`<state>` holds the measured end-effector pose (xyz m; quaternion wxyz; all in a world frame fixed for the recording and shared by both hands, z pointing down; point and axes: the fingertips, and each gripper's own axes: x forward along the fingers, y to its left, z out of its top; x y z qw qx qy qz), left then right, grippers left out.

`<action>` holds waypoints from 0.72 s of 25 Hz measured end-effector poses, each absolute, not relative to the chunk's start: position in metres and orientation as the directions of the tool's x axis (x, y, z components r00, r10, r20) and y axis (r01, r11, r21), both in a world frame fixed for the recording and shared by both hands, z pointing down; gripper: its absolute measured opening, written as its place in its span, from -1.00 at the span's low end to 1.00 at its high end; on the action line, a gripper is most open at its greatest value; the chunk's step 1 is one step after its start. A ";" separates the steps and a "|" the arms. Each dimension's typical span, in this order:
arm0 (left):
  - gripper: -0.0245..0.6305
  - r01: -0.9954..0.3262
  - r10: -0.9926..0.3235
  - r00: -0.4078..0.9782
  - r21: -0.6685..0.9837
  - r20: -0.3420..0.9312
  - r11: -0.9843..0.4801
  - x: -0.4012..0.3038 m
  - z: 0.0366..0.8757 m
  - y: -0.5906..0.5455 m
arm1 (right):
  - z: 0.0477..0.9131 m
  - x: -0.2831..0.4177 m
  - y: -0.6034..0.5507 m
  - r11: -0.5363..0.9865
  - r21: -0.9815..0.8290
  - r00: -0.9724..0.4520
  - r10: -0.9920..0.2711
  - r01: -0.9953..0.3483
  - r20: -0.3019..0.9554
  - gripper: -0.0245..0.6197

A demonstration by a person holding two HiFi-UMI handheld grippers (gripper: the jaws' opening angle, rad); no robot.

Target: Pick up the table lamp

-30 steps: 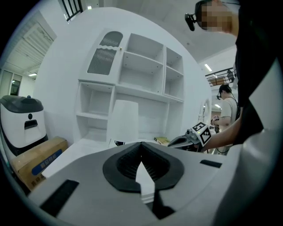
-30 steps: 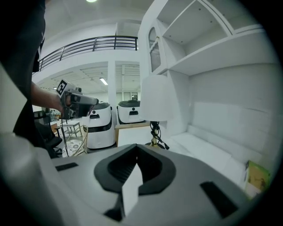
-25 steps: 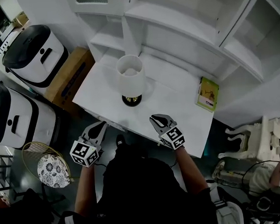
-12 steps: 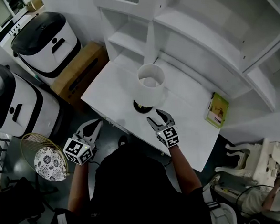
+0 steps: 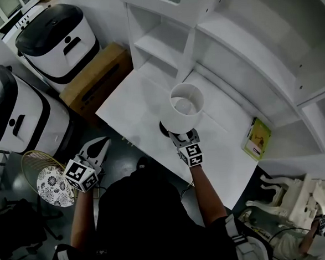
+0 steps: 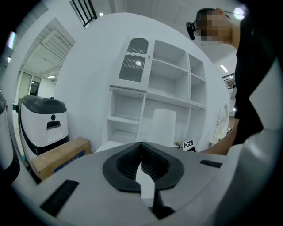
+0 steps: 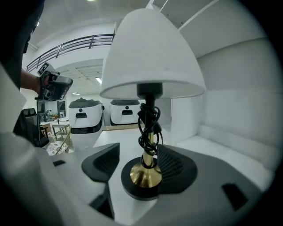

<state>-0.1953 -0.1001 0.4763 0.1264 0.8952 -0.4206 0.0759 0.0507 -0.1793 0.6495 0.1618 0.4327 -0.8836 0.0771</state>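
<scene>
right gripper view, centre frame: right gripper jaws, just opened wide, straddle the table lamp stem, unclamped; left gripper jaws closed, empty.

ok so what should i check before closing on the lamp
1. Fingers of the right gripper apart, just opened wide: ok
2. Stem of the lamp between the fingers, not pressed yet: ok
3. Cord wound round the stem, clear of the pinch: cannot tell
4. Lamp upright on the table: ok
5. Left gripper shut, away from the lamp: ok
</scene>
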 end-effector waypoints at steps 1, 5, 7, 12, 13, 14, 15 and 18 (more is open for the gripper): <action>-0.89 -0.776 -0.737 0.629 0.161 0.246 -0.609 -0.199 0.478 -0.102 | 0.651 0.050 -0.184 0.610 0.005 -0.570 -0.745 -0.793 0.347 -0.14; -0.89 -0.792 -0.748 0.610 0.154 0.262 -0.591 -0.211 0.483 -0.108 | 0.654 0.048 -0.203 0.587 0.004 -0.555 -0.768 -0.810 0.319 -0.14; -0.89 -0.795 -0.750 0.605 0.153 0.266 -0.587 -0.214 0.484 -0.111 | 0.656 0.047 -0.212 0.577 0.006 -0.547 -0.777 -0.817 0.311 -0.14; -0.89 -0.798 -0.753 0.601 0.143 0.267 -0.586 -0.218 0.484 -0.119 | 0.657 0.040 -0.230 0.570 -0.042 -0.556 -0.779 -0.821 0.290 -0.28; -0.89 -0.793 -0.750 0.608 0.146 0.261 -0.592 -0.217 0.482 -0.120 | 0.657 0.040 -0.232 0.570 -0.052 -0.559 -0.777 -0.820 0.288 -0.35; -0.89 -0.787 -0.746 0.616 0.153 0.253 -0.598 -0.216 0.481 -0.121 | 0.658 0.040 -0.232 0.574 -0.050 -0.562 -0.774 -0.817 0.291 -0.35; -0.89 -0.782 -0.743 0.622 0.159 0.248 -0.602 -0.215 0.481 -0.123 | 0.661 0.039 -0.232 0.578 -0.040 -0.562 -0.772 -0.815 0.297 -0.35; -0.89 -0.777 -0.736 0.628 0.153 0.252 -0.611 -0.214 0.480 -0.128 | 0.665 0.037 -0.235 0.581 -0.018 -0.559 -0.773 -0.814 0.300 -0.35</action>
